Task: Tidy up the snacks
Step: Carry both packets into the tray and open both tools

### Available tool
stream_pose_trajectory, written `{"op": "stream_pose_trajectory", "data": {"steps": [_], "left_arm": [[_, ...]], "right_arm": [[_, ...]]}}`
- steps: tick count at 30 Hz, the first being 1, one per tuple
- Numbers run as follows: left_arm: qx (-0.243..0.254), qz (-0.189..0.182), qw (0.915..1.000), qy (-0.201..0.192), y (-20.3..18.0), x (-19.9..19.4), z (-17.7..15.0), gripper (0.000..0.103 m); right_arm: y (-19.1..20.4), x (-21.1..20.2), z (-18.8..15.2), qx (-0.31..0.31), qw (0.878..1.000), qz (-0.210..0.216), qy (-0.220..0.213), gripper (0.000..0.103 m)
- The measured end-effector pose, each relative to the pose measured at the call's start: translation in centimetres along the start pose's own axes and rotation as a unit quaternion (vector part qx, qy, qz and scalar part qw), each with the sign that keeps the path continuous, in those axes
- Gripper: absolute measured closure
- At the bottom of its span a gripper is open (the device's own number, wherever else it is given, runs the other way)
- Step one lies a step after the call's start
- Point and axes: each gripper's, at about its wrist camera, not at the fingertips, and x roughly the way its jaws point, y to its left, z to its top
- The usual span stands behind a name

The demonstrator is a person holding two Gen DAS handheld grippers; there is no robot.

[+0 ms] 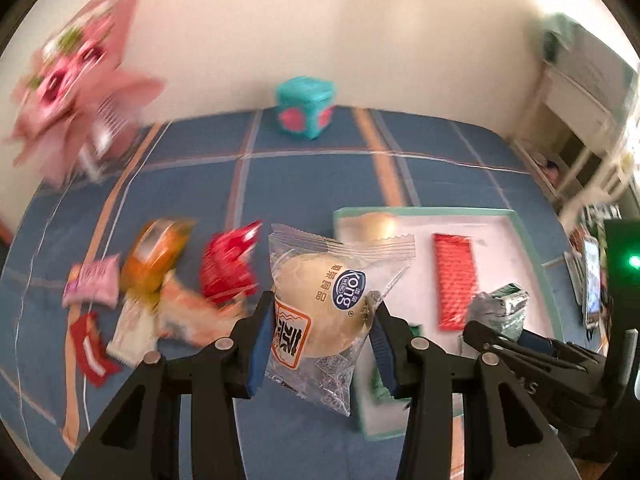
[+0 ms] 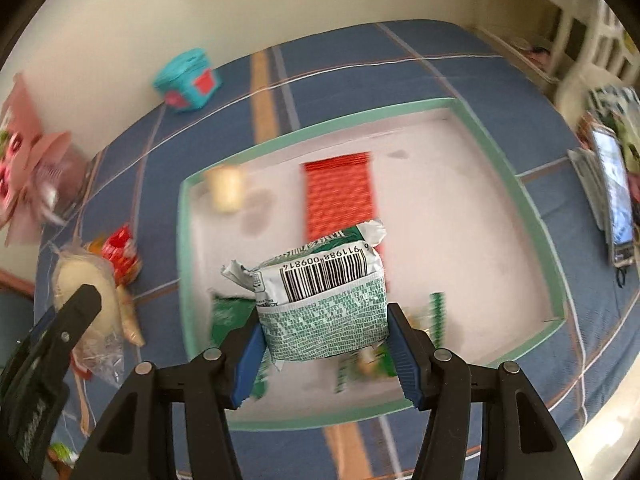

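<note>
My left hand-held gripper clamps a clear-wrapped round bun above the blue checked bed, just left of the green-rimmed tray; my right hand-held gripper pinches a green-and-white snack packet over that tray, near a red bar

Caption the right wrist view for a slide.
Right gripper holds a green-and-white snack packet above the mint-rimmed tray.

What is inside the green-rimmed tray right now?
In the tray: a red foil bar, a pale round snack and green packets, partly hidden by the held green packet.
</note>
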Motion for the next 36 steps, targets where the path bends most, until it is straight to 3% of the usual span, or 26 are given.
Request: {"op": "stream_pose_trajectory", "data": {"steps": [10,25,33,36], "left_arm": [[0.046,-0.026,0.9985,-0.015,-5.5,3.0,2.0,0.057],[0.066,-0.032,0.9972,0.016,-8.0,8.8,3.0,0.055],[0.062,-0.029,0.9976,0.013,-7.5,7.2,3.4,0.038],[0.048,-0.018,0.9986,0.014,-6.2,6.2,3.4,0.023]], "right_arm": [[-3.7,1.5,2.3,0.037,0.999,-0.026,-0.015,0.043],[-5.7,5.4,5.4,0.053,0.998,-0.04,-0.015,0.04],[-5.2,4.3,4.9,0.04,0.998,-0.048,-0.018,0.032],[-5.0,3.7,4.3,0.036,0.998,-0.049,-0.018,0.019]]}}
